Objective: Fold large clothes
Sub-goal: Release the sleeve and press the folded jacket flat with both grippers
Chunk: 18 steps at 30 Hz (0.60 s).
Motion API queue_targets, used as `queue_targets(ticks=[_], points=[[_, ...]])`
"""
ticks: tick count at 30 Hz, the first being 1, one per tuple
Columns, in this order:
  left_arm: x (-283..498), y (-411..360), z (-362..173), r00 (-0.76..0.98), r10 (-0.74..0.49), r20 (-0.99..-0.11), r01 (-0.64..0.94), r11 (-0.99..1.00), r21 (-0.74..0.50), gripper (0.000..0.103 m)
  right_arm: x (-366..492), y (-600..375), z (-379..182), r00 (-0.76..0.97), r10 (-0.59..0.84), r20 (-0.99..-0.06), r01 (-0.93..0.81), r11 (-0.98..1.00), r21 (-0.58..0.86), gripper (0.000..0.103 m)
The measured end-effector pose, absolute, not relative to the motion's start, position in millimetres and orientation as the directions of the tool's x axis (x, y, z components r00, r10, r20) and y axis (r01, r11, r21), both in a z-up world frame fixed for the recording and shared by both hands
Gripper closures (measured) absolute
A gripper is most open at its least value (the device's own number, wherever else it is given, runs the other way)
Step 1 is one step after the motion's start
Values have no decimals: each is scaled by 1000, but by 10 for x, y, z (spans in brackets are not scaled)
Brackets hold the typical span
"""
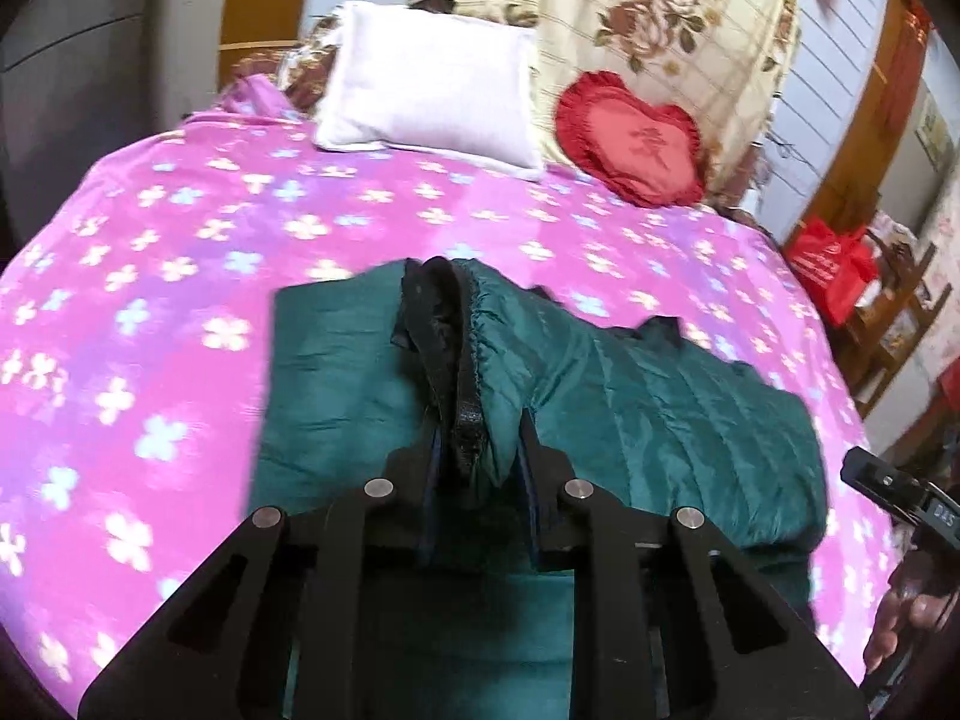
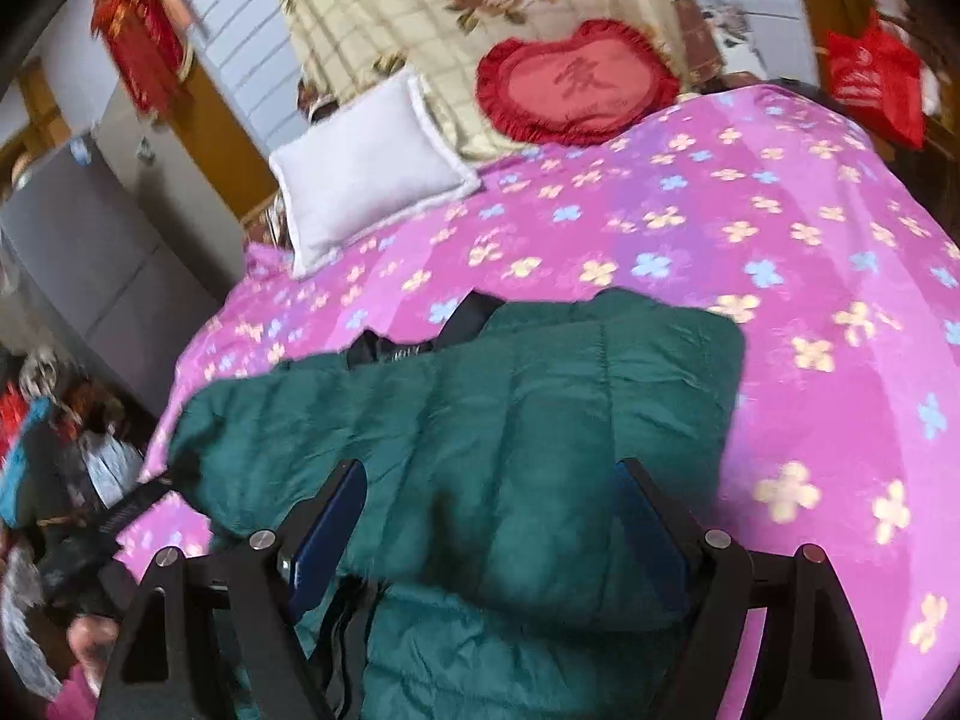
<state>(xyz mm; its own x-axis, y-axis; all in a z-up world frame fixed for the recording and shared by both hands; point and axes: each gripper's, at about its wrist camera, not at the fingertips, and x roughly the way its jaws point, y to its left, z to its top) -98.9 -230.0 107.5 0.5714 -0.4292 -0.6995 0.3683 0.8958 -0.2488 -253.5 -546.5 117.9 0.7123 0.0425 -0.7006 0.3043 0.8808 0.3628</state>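
A dark green padded jacket [image 1: 660, 414] lies on the pink flowered bedcover [image 1: 180, 252]. My left gripper [image 1: 477, 447] is shut on a raised, gathered edge of the jacket with its black lining [image 1: 444, 324] showing, and that edge stands up above the rest. In the right wrist view the jacket [image 2: 510, 396] spreads across the bedcover [image 2: 780, 252], with a black lining strip [image 2: 420, 342] at its far edge. My right gripper [image 2: 491, 471] is open, its blue pads [image 2: 336, 516] bare, straddling a puffy fold of the jacket.
A white pillow [image 1: 432, 84], a red heart cushion [image 1: 630, 138] and a cream floral quilt [image 1: 660, 12] lie at the bed's head. A red bag [image 1: 834, 264] and wooden shelves stand to the right. A grey cabinet [image 2: 90, 252] stands left of the bed. A hand [image 1: 906, 618] shows at lower right.
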Motion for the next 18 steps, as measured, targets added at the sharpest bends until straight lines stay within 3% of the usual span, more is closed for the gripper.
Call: queue_targets(ticks=[5,8,10,13,18], points=[[-842,-2108,777,531,-404,-745,337,907,-251,83,-2045,-5162,823,650,-5,-760,283,930,236,21],[-794,-2077,645,501,-420,-757,330,901,-282,79,-1810,-4927,557,582,-117,-804,271,961,56,18],[-767,-2026,618,494,-449,-745,313,891,-329,63,-1754,-4830,443,572,-187,-798,264,964,-37,16],[-741,-1881,699,522,-463,-716,263,886,-381,42,-1770,-4864,480,570,-196,-798,275,961,-39,16],[-795,-1704,1011,606,-499,-620,245,858,-452,28,-2027,-4967,891,651,-226,-724,320,947,-8,16]])
